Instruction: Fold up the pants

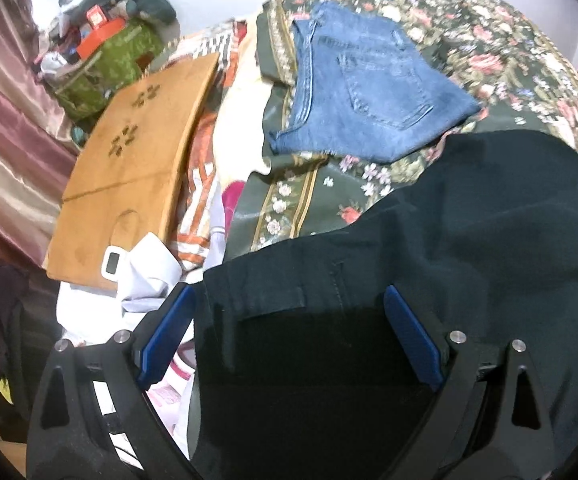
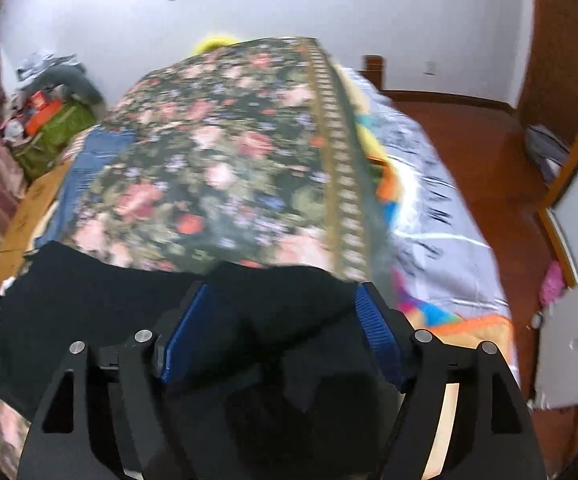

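Observation:
Black pants lie on a floral bedspread, spread across the near part of the bed. My left gripper hangs over their left edge, its blue pads wide apart and the dark cloth below and between them. In the right wrist view the pants lie bunched under my right gripper. Its jaws stand apart too, with cloth between the pads but no visible pinch. Folded blue jeans rest farther back on the bedspread.
A wooden board and rumpled white cloth lie left of the bed. A cluttered green bag stands by the pink curtain. A colourful sheet hangs off the right side above the wooden floor.

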